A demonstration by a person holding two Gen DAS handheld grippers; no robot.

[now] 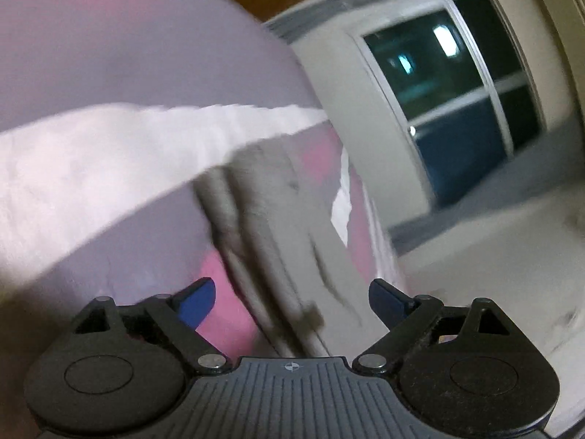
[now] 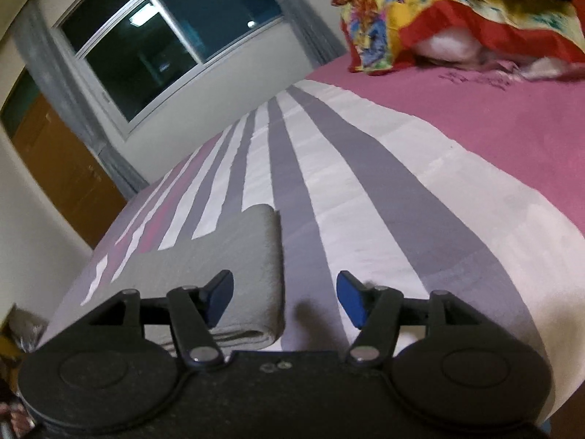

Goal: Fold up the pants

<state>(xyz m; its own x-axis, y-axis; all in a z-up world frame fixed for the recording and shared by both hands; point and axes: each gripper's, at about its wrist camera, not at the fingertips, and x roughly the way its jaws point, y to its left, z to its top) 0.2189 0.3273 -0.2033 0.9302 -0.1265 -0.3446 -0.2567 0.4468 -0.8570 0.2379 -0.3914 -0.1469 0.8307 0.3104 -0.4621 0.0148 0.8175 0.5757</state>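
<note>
The grey pants [image 2: 248,256] lie folded into a thick flat bundle on the striped bedspread [image 2: 402,190], their folded edge toward me. My right gripper [image 2: 285,300] is open just above the bundle's near right corner. Its left fingertip [image 2: 219,298] stands over the cloth and its right one over a bare stripe, with nothing pinched. The left wrist view is blurred. There the grey pants [image 1: 270,226] run away from my left gripper [image 1: 292,303], which is wide open with the cloth below its gap and neither pad pressing on it.
A pink sheet [image 2: 493,117] covers the bed's right part, with a heap of colourful red and yellow cloth [image 2: 438,11] at the far end. Beyond the bed's edge are a dark window [image 2: 157,47] with grey curtains and a brown door [image 2: 62,168].
</note>
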